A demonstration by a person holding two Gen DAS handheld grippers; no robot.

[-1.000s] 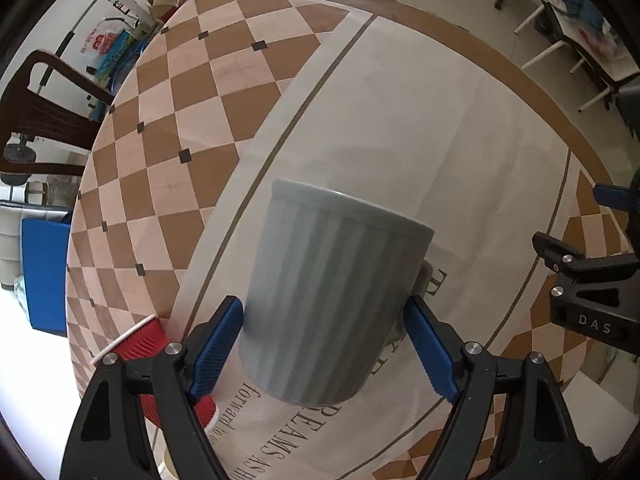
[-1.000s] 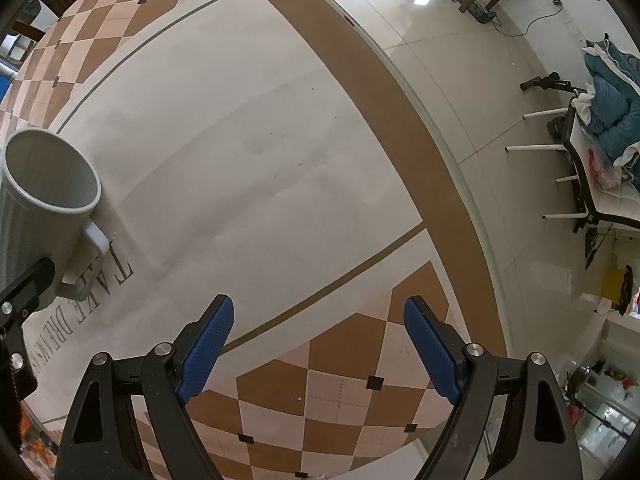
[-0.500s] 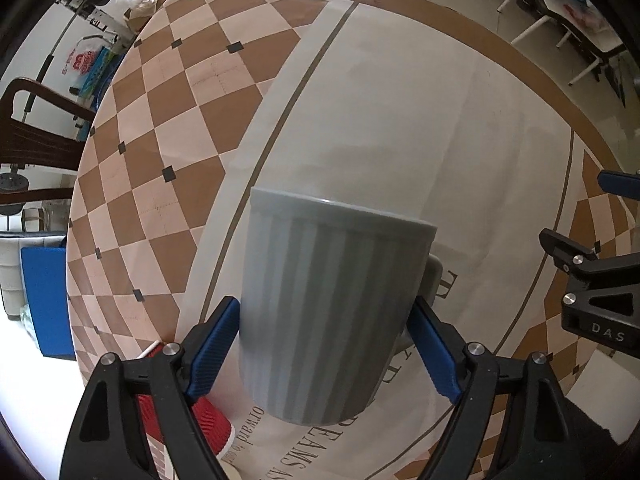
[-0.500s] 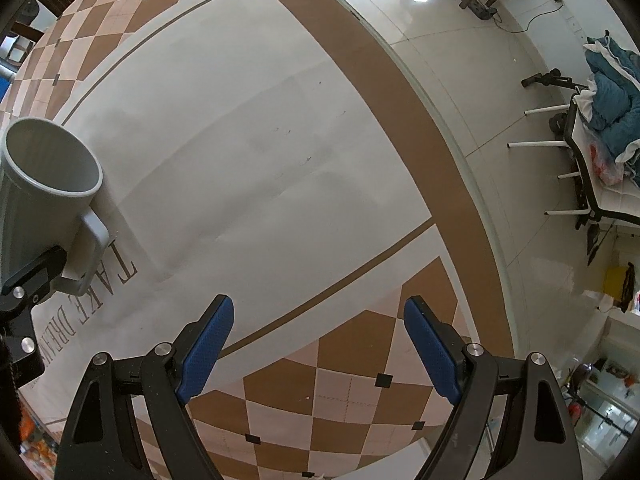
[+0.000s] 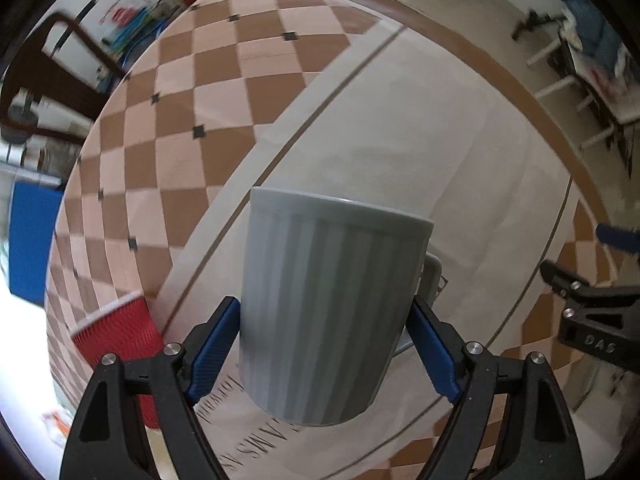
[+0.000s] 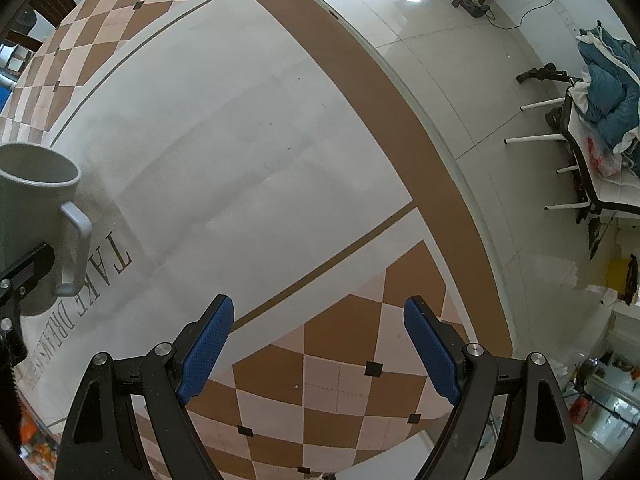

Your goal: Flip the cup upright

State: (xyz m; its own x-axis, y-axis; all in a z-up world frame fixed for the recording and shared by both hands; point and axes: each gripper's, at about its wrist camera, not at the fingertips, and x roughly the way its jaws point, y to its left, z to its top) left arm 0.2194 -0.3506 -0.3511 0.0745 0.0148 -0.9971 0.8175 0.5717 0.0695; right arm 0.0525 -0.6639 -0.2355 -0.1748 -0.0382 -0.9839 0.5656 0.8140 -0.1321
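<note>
The table [image 6: 248,128] carries my grey cup [image 5: 332,304] near its middle, mouth up, clamped by my left gripper [image 5: 326,354]. Right gripper [image 6: 316,350] hangs spread, empty, over the near corner. A red paper cup [image 5: 120,336] stands near the left edge.

I work in a home's living area: a round table [image 6: 248,128] under a checkered tablecloth [image 5: 224,92], glossy floor tiles [image 6: 460,48], a wooden chair [image 5: 52,64].

The grey cup [image 5: 332,304] hides part of its own handle [image 5: 431,280]. The red paper cup [image 5: 120,332] sits half behind the left gripper [image 5: 324,348]; background furniture is blurred.
</note>
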